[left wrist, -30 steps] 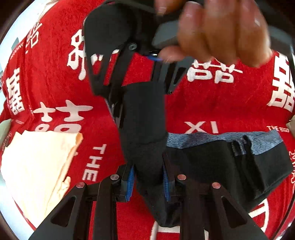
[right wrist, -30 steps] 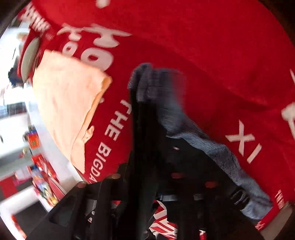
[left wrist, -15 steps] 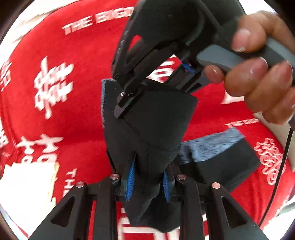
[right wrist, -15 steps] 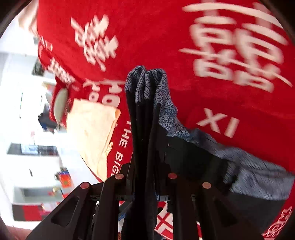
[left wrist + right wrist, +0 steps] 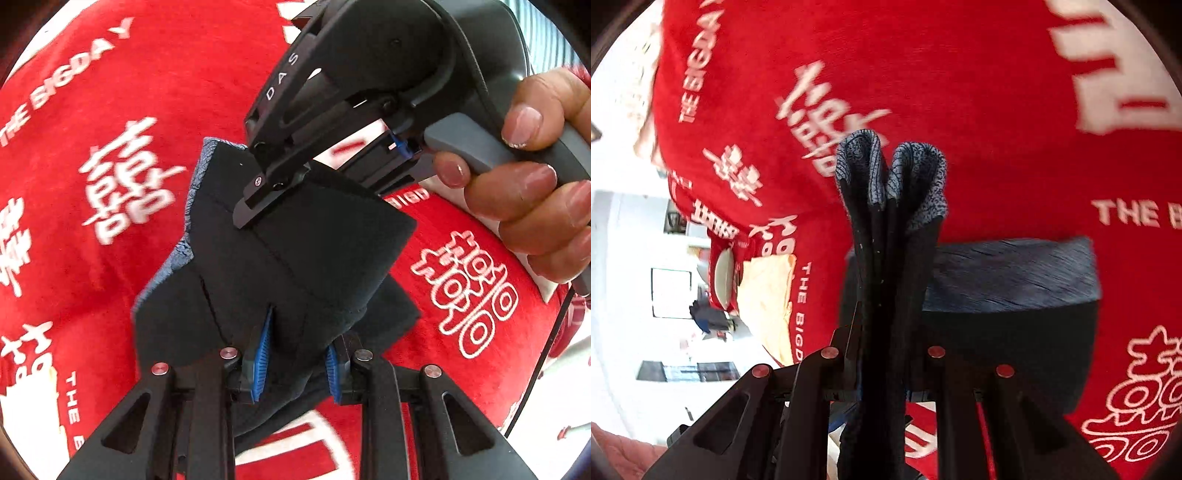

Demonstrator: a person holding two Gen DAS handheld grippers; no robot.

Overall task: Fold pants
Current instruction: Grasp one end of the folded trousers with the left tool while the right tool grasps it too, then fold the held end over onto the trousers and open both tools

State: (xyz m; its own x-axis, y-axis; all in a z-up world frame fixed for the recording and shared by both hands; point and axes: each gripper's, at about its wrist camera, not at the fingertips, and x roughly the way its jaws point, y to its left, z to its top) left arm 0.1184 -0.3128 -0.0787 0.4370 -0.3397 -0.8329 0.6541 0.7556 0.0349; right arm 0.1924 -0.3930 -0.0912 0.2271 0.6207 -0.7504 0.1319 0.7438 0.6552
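Two clamps: the left hand-held gripper and right hand-held gripper both pinch the pants.

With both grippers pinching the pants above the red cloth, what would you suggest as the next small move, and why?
Probably lower both grippers together and lay the lifted end over the part that lies flat. The left gripper and right gripper are each shut on the pants, whose grey waistband is bunched up, while the rest rests on the red cloth, so the fold is only half made.
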